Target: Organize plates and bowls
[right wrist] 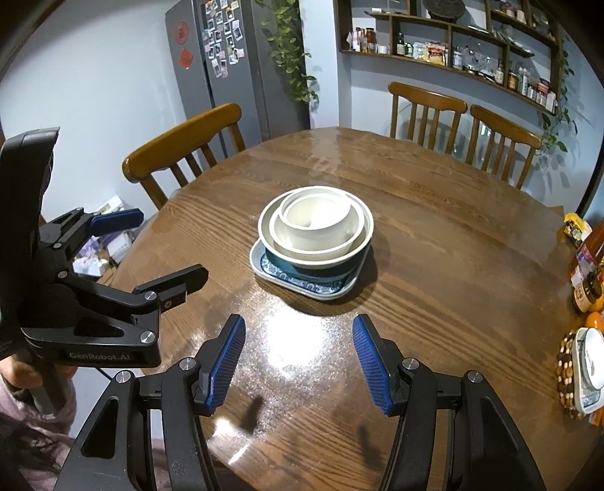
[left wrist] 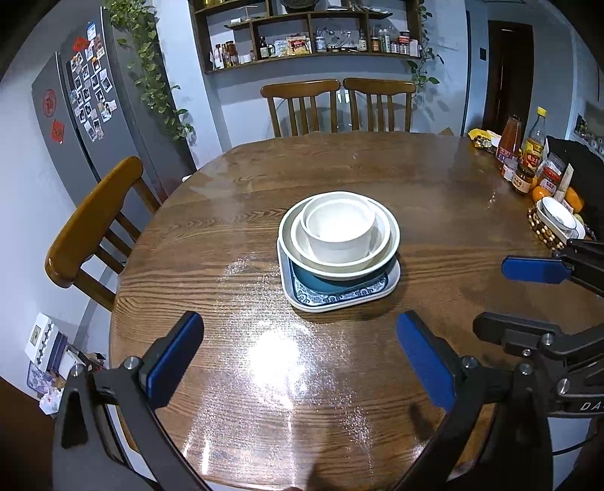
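Left gripper wide open, empty, hovering over bare table; right gripper also spread, nothing between its blue pads, just beside the left one. Both point at the stack mid-table, well short of it: small white bowl nested in a wider white bowl, that inside a blue-sided bowl, all on a square blue-patterned plate. Wooden chairs ring the table; jars and bottles at its right edge.

A home dining kitchen is shown: a round wooden table ringed by chairs, a magnet-covered fridge, wall shelves stocked with jars, and sauce bottles at the table's edge.
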Motion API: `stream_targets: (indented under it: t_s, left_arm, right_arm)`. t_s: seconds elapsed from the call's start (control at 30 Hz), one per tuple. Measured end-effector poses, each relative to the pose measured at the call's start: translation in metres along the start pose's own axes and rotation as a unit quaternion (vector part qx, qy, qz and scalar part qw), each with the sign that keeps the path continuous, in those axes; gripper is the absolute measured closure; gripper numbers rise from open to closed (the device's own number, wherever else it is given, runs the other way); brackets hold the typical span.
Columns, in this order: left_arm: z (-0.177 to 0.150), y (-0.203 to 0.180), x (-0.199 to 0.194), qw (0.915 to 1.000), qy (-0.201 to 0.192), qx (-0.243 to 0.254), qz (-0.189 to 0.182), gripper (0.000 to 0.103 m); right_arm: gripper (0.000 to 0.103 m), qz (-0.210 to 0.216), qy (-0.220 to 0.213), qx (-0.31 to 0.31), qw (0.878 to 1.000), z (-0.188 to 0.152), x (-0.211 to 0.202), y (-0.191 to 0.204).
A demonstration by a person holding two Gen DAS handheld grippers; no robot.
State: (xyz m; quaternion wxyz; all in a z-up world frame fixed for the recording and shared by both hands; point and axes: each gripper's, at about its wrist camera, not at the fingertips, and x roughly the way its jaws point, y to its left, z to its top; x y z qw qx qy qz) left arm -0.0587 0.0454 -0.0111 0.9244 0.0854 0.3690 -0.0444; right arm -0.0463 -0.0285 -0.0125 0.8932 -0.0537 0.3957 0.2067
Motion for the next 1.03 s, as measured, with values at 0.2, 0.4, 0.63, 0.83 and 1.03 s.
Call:
stream_targets:
  t_s: [0.2,0.4,0.63,0.83,1.03]
  left_arm:
    - [-0.007,-0.005,0.001,1.0,0.005,0.005,-0.003,0.001]
    - [-0.011,-0.008,0.002,1.0,0.007,0.006,-0.003,0.001]
    - [-0.012,-0.008,0.002,1.0,0.004,0.006,0.0,0.001]
    - [-0.013,-0.009,0.003,1.0,0.004,0.003,-0.002,0.001]
    - [-0.013,-0.008,0.004,1.0,0.003,-0.003,-0.008,0.001]
  right_arm:
    - [0.043,0.002,0.004,0.006,1.0,-0.01,0.002,-0.001]
    - [0.043,0.003,0.006,0.009,1.0,-0.014,0.004,0.001]
    - [0.043,0.003,0.006,0.007,1.0,-0.015,0.004,0.002]
    - [0.043,0.005,0.006,0.008,1.0,-0.015,0.004,0.002]
    - [0.043,0.003,0.005,0.01,1.0,-0.015,0.004,0.002]
